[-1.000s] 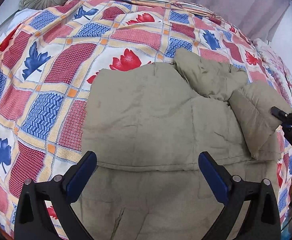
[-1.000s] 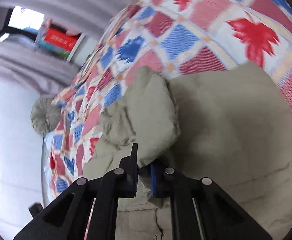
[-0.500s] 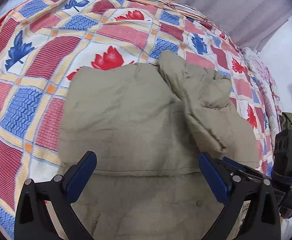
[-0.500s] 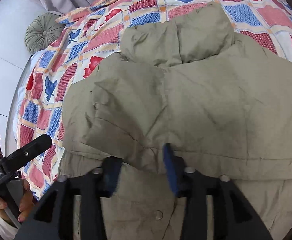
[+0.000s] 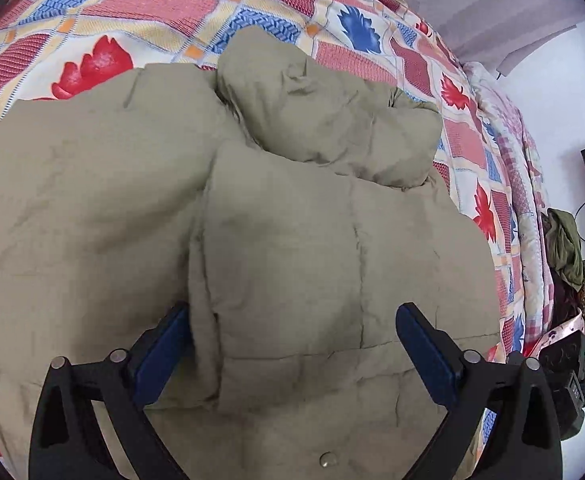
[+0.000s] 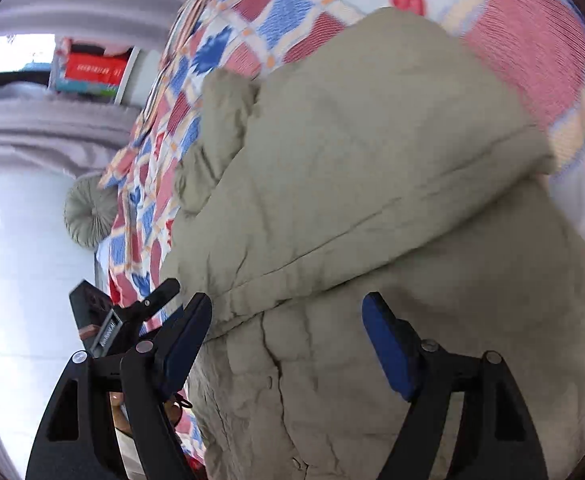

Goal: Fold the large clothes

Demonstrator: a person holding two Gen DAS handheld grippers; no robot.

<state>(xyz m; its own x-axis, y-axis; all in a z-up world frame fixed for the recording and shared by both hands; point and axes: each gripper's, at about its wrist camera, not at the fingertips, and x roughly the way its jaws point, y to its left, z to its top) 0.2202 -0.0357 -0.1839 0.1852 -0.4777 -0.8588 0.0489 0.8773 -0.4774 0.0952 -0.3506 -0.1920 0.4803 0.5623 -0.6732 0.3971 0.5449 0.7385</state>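
Observation:
A big khaki padded jacket lies on the patchwork bedspread. One sleeve is folded across its body, and its hood bunches at the far end. My left gripper is open just above the jacket, its left pad beside the folded sleeve's edge. In the right wrist view the jacket fills the middle, with the folded sleeve's cuff near the front. My right gripper is open and empty over the jacket. The left gripper shows at the lower left there.
The bed's right edge drops to a pile of dark clothes by a white wall. A round grey cushion lies at the bed's far end, near grey curtains and a shelf with a red box.
My right gripper has let go of the sleeve after laying it across the jacket, opened and swung away. My left gripper has moved closer over the jacket.

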